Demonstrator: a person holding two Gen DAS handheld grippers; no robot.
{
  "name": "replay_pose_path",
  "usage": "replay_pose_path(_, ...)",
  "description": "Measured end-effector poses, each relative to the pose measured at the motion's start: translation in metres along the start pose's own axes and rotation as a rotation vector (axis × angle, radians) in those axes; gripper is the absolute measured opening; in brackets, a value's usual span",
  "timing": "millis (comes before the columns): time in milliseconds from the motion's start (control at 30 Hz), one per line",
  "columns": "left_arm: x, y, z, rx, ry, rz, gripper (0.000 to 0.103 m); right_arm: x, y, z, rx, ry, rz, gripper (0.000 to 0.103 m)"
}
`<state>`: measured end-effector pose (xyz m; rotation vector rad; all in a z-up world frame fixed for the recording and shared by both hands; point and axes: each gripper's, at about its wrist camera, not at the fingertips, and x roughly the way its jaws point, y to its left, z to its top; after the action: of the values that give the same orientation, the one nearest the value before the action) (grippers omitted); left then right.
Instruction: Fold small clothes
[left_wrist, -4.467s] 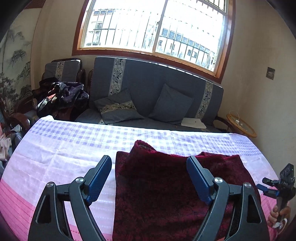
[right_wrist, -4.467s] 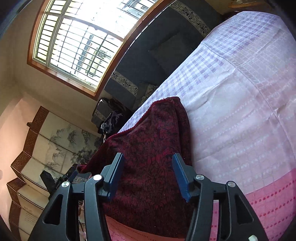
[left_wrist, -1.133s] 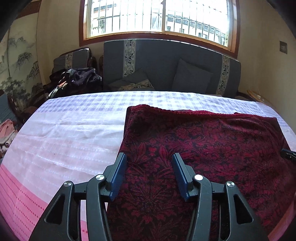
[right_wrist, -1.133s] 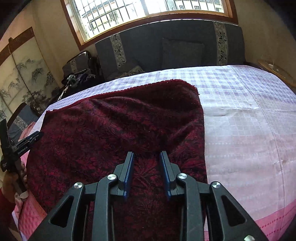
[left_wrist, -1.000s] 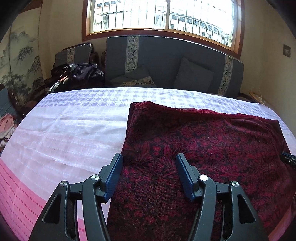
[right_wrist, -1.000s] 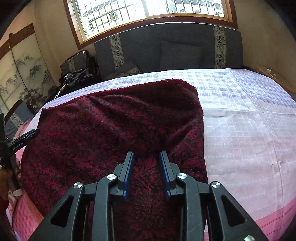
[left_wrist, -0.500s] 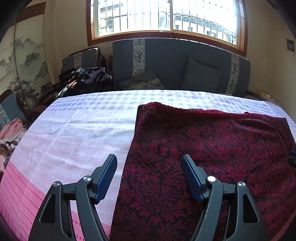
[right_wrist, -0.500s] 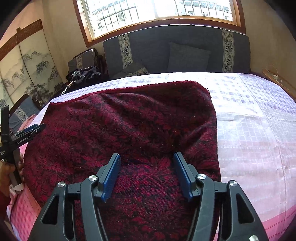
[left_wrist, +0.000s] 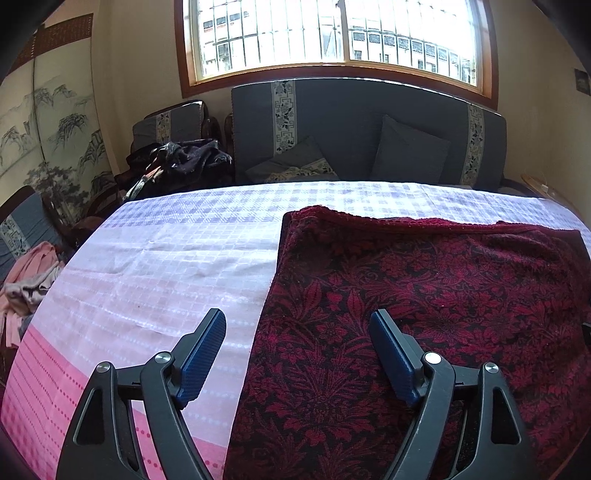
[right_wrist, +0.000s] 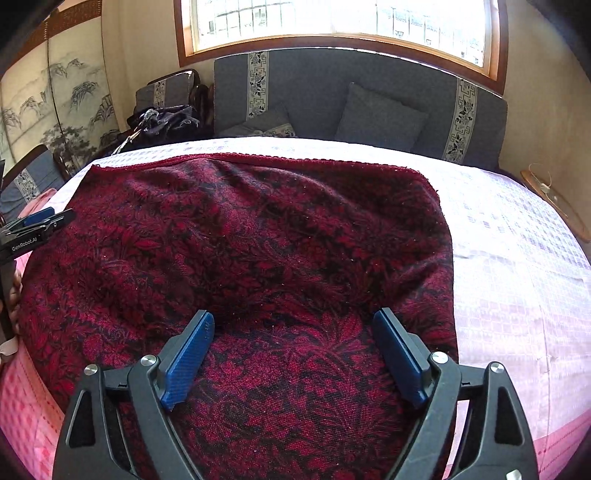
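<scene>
A dark red patterned cloth (left_wrist: 424, 295) lies spread flat on the table; it also fills the right wrist view (right_wrist: 240, 240). My left gripper (left_wrist: 297, 325) is open and empty above the cloth's near left edge. My right gripper (right_wrist: 293, 325) is open and empty above the cloth's near right part. The left gripper also shows at the left edge of the right wrist view (right_wrist: 35, 221).
The table wears a pink and lilac checked cover (left_wrist: 147, 266). A grey sofa with cushions (left_wrist: 369, 133) stands behind it under the window. Dark clothes (left_wrist: 177, 162) lie heaped on a chair at back left. Pink clothes (left_wrist: 26, 284) lie off the table's left side.
Both grippers have opened wide and let go of the cloth, which now lies flat. Both have drawn back and up a little.
</scene>
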<state>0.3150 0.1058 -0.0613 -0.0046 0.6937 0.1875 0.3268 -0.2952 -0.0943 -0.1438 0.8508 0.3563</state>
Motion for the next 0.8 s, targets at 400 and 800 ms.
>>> replay_pose_path(400, 0.0, -0.001, 0.001, 0.001, 0.004, 0.011, 0.083, -0.005, 0.004, -0.002, 0.001, -0.019, -0.033, 0.09)
replay_pose_path(800, -0.001, -0.004, -0.001, -0.001, 0.004, 0.023, 0.086, -0.014, -0.001, -0.005, 0.007, -0.052, -0.093, 0.091)
